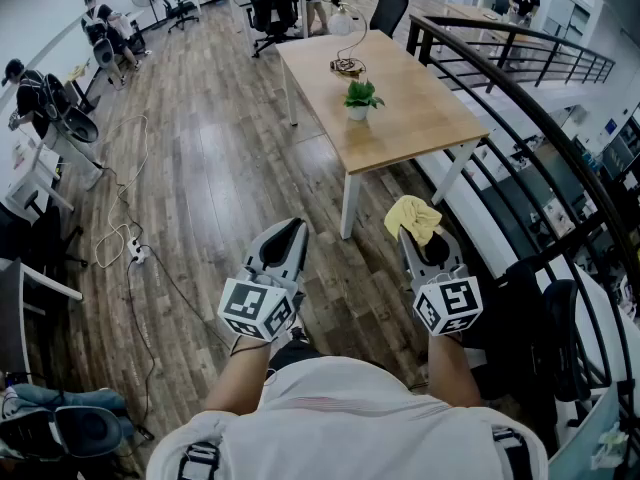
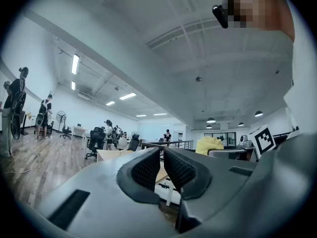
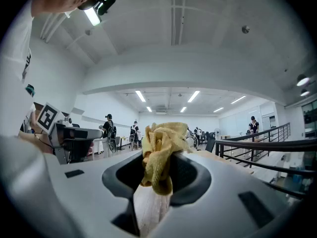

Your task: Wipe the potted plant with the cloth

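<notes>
A small green potted plant point(image 1: 361, 98) in a white pot stands on the long wooden table point(image 1: 400, 118), well ahead of both grippers. My right gripper point(image 1: 414, 230) is shut on a crumpled yellow cloth point(image 1: 411, 216), which bulges out past its jaws point(image 3: 159, 152). My left gripper point(image 1: 291, 230) is shut with nothing between its jaws point(image 2: 162, 168). Both are held level in front of the person's body, short of the table's near end. From the left gripper view the yellow cloth point(image 2: 209, 145) shows off to the right.
A black metal railing point(image 1: 520, 118) runs along the right of the table, with a drop behind it. Cables and a power strip point(image 1: 137, 253) lie on the wooden floor at left. Office chairs point(image 1: 272, 3) and several people sit at the far end.
</notes>
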The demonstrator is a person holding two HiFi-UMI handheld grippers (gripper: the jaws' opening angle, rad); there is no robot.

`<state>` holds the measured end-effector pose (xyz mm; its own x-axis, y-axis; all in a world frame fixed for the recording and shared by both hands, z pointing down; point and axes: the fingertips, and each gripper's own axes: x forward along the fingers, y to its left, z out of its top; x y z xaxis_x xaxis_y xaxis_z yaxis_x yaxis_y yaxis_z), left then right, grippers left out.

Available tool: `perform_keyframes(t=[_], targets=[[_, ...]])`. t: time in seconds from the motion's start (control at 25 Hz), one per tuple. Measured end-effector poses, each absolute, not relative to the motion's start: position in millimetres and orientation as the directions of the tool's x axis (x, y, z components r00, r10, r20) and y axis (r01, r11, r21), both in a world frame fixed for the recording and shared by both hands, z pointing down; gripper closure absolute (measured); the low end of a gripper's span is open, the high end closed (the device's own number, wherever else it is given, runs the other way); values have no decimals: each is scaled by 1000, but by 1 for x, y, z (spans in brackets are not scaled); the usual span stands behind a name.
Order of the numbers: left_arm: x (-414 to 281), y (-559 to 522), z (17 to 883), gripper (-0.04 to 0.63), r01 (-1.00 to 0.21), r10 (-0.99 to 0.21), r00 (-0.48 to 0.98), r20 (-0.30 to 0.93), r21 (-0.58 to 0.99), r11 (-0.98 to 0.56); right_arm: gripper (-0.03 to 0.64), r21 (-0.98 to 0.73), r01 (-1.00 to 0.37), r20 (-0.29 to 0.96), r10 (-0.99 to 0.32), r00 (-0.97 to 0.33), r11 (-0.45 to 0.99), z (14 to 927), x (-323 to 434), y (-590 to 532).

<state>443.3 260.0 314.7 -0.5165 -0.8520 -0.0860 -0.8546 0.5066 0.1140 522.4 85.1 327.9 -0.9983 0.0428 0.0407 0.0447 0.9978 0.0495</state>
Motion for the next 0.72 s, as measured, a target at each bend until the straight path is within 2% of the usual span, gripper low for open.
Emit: perform_keyframes(t=[0.72], targets=[[440,265,323,561,-853,-854,-516,-60,122,507,436,51,56,63,52,-997,997,333,515,92]])
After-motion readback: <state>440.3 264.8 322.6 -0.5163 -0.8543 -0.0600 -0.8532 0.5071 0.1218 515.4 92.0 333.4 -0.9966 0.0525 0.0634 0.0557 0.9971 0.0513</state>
